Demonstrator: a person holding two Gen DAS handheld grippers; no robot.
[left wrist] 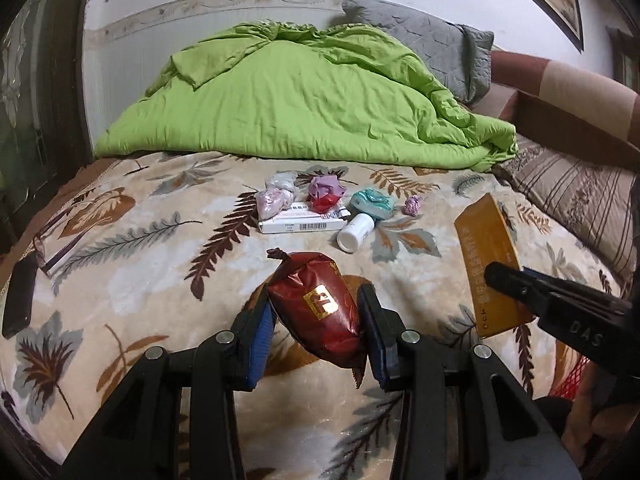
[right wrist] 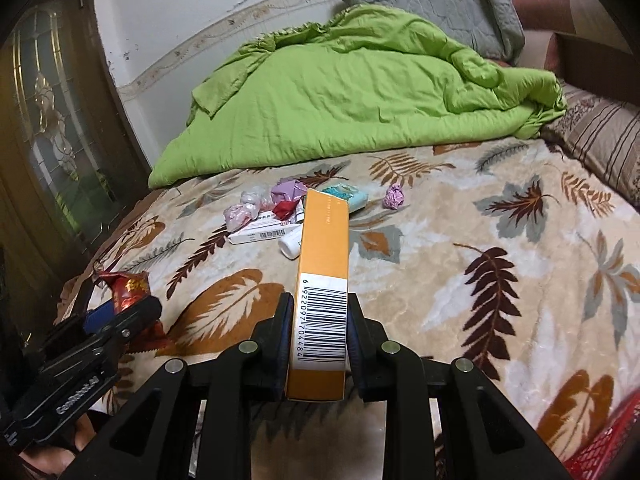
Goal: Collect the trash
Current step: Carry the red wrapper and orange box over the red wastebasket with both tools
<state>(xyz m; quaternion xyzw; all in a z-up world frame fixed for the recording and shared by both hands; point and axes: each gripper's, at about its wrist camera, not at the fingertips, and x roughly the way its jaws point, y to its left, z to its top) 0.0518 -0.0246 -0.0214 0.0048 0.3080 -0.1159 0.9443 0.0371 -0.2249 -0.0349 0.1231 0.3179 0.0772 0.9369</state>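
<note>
Both wrist views look down, close over the bed (left wrist: 160, 216), sharing its litter.

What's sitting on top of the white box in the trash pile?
On the white box lie a red wrapper with a crumpled purple wrapper behind it, and a clear plastic bag over its left end. Most of the box's top is covered.

bed (left wrist: 168, 248): quilt (left wrist: 304, 96) heaped along far edge, pillow (left wrist: 440, 44) behind it at far right corner | bed middle: flat box (left wrist: 300, 224), crumpled wrappers (left wrist: 324, 192) on it, bottle (left wrist: 354, 232) just right, paper ball (left wrist: 414, 204) further right | bed left edge: glasses (left wrist: 52, 248), phone (left wrist: 18, 300) nearer | basket (right wrist: 604, 444) at near right corner
</note>
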